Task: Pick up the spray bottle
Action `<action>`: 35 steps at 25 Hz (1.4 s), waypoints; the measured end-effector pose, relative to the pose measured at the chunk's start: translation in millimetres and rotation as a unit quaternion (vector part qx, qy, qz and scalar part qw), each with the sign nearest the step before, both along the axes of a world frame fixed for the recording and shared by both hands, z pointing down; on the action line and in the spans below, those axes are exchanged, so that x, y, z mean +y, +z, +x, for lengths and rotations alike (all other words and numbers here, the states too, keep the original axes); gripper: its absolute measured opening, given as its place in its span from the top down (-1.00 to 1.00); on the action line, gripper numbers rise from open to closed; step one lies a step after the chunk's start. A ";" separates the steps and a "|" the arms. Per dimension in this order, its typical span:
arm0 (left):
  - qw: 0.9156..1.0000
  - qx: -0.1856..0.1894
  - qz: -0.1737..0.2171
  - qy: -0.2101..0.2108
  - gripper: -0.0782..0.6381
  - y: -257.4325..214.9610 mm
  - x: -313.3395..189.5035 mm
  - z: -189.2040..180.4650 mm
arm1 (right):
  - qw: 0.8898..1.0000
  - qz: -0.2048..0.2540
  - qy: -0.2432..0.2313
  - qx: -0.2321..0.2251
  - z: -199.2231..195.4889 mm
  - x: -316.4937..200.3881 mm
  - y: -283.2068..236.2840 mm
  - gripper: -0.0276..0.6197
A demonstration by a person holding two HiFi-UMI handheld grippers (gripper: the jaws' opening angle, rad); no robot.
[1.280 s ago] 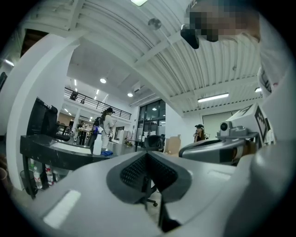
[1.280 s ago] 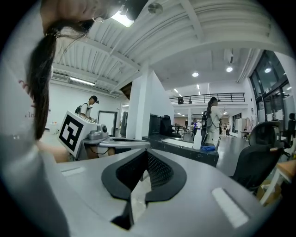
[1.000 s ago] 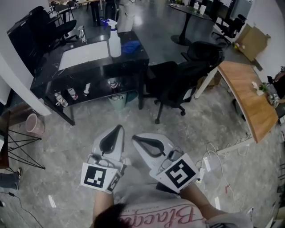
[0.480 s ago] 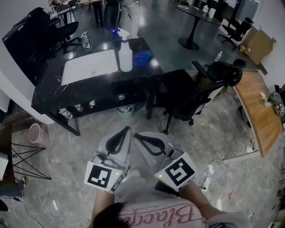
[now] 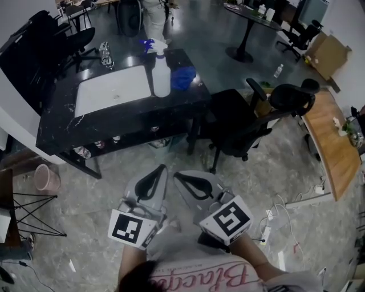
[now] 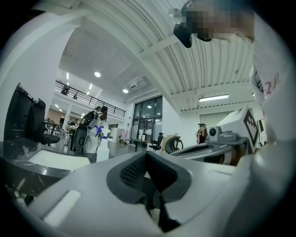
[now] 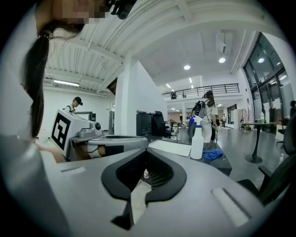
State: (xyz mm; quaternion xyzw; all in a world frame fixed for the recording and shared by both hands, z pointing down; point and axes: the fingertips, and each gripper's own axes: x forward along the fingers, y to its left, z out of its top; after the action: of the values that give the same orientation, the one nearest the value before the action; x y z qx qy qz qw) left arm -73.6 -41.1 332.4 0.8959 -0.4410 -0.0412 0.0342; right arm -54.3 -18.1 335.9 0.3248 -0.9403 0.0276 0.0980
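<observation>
The spray bottle (image 5: pixel 161 74), white with a blue trigger head, stands upright on the far right part of the black table (image 5: pixel 63 128), beside a blue cloth (image 5: pixel 183 77). It also shows far off in the left gripper view as the bottle (image 6: pixel 102 149) and in the right gripper view as the bottle (image 7: pixel 197 143). My left gripper (image 5: pixel 161 170) and right gripper (image 5: pixel 176 174) are held side by side low in the head view, over the floor and well short of the table. Both are shut with nothing in them, as seen at the left gripper (image 6: pixel 148 159) and right gripper (image 7: pixel 147 152).
A white board (image 5: pixel 114 91) lies on the table. A black office chair (image 5: pixel 245 122) stands right of the table, a wooden desk (image 5: pixel 333 148) further right, a pink bin (image 5: pixel 45 178) at the left. A person (image 5: pixel 154 17) stands behind the table. Cables lie on the floor at the right.
The table and bottle have slid rightward and grown a little in the head view as I came closer. Both grippers travelled along together and stayed shut.
</observation>
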 end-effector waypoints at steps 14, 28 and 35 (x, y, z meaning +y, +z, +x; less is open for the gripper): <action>1.000 0.000 -0.020 -0.005 0.78 21.5 -70.7 -6.6 | 1.000 -0.008 0.009 -0.009 -2.1 -74.7 13.2 0.91; 0.998 -0.037 -0.037 -0.036 0.71 38.1 -217.0 -18.0 | 1.000 -0.010 -0.006 -0.021 -9.9 -228.1 8.8 0.91; 0.998 -0.055 -0.011 -0.043 -0.23 49.1 -300.9 -9.5 | 1.000 -0.002 -0.003 -0.023 -2.8 -306.9 1.7 0.91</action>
State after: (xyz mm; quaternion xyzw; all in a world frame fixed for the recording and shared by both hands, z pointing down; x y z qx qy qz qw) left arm -83.0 -342.0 381.5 0.8767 -0.4805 0.0115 0.0183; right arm -57.2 -325.0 337.7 0.3210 -0.9432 0.0371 0.0769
